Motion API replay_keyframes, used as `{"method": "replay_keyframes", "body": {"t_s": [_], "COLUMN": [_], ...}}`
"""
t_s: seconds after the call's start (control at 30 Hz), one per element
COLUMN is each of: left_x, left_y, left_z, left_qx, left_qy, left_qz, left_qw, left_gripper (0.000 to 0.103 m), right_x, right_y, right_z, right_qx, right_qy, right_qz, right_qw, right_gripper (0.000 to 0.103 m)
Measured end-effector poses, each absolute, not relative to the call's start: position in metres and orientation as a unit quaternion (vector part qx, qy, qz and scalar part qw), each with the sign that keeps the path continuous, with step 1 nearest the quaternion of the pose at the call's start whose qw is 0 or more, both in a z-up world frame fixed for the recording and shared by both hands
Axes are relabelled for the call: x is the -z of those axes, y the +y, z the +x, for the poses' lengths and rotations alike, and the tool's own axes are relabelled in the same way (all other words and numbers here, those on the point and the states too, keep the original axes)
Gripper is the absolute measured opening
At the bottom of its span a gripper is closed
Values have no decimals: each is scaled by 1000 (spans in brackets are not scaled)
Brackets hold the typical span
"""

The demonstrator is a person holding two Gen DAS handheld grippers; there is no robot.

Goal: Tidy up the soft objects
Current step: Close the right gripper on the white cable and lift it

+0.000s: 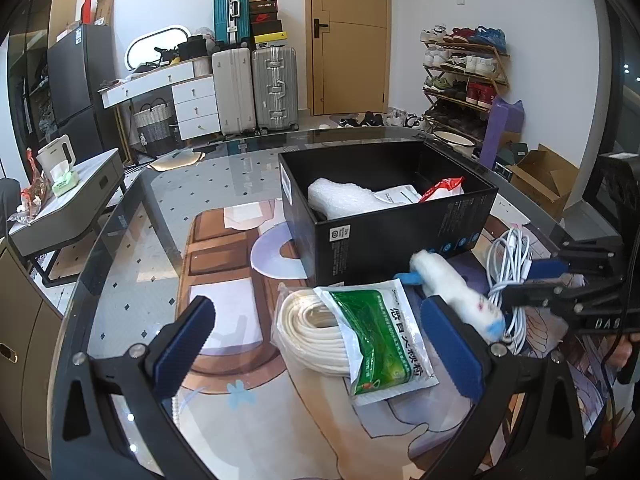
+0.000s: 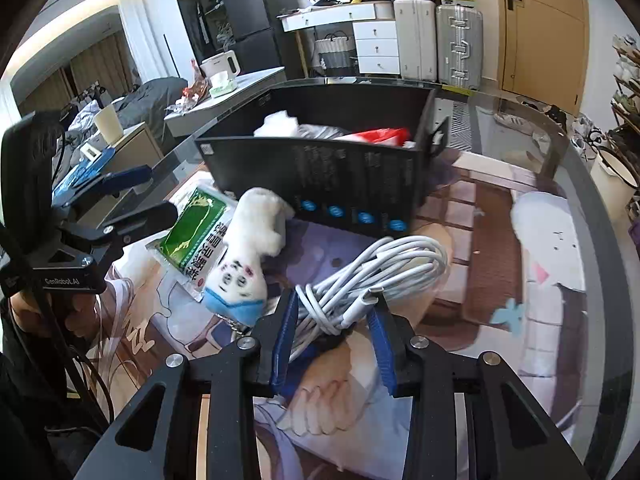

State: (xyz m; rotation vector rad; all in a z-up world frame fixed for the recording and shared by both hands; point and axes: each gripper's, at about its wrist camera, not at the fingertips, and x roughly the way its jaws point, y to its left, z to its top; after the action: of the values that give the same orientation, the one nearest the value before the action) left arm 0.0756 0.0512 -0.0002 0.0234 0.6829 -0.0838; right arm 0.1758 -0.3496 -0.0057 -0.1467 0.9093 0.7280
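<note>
Clearly the left gripper (image 1: 320, 344) stood wide open and held nothing. Between its blue pads, toward twelve o'clock, lay a bagged coil of white rope (image 1: 310, 330) with a green sachet (image 1: 380, 342) overlapping the coil's three o'clock side. The plush toy (image 1: 456, 294) lay at about one o'clock from that gripper, slanting past the tip of its right finger (image 1: 448, 336). Beyond these, at twelve o'clock, stood the black box (image 1: 396, 232), open at the top, with white padding (image 1: 344, 198) and a red-and-white packet (image 1: 444, 188) inside. At three o'clock in the left wrist view lay the white cable bundle (image 1: 510, 276), and the right gripper (image 1: 524, 284) reached in from the frame's edge, its tips at the cable.

From the right wrist view, the right gripper (image 2: 334, 328) was partly closed around the white cable bundle (image 2: 372, 276), its strands lying between both blue pads; whether they pinched firmly I could not tell. That view alone showed the plush toy's (image 2: 248, 256) printed face and blue end, at ten o'clock from the tongs, resting on the green sachet (image 2: 196, 232). It also showed the left gripper (image 2: 136, 196) from outside, at nine o'clock. The rope coil appeared only in the left view.
</note>
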Motion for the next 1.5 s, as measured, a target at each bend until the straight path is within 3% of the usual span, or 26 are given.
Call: {"method": "replay_keyframes", "body": {"t_s": [0.1,0.4,0.6,0.67,0.77,1.13,1.2,1.37,1.5], "left_x": [1,1,1,1,2,4,4,5,6], "left_y": [50,48,48,48,47,48,48,48,49], "left_z": [75,74,75,75,76,76,76,77,78], "left_qx": [44,48,48,48,48,49,48,49,50], "left_qy": [338,340,340,341,341,341,341,342,344], "left_qz": [14,16,16,16,16,15,15,16,17], "left_qw": [940,939,939,939,939,939,939,938,937], "left_gripper": [103,103,103,103,103,103,103,103,103], "right_x": [1,-2,6,9,11,13,14,12,13], "right_y": [-357,-360,-370,-374,-379,-332,-328,-338,-346], "right_z": [177,177,184,188,193,192,188,185,181], "right_qx": [-340,-334,-314,-313,-313,-253,-246,-253,-259], "right_qy": [420,422,455,463,463,452,449,436,433], "right_qz": [-71,-67,-42,-18,19,-88,-110,-110,-107], "right_qw": [839,840,832,829,829,851,852,856,857], "right_gripper": [31,30,53,66,72,71,66,38,37]}}
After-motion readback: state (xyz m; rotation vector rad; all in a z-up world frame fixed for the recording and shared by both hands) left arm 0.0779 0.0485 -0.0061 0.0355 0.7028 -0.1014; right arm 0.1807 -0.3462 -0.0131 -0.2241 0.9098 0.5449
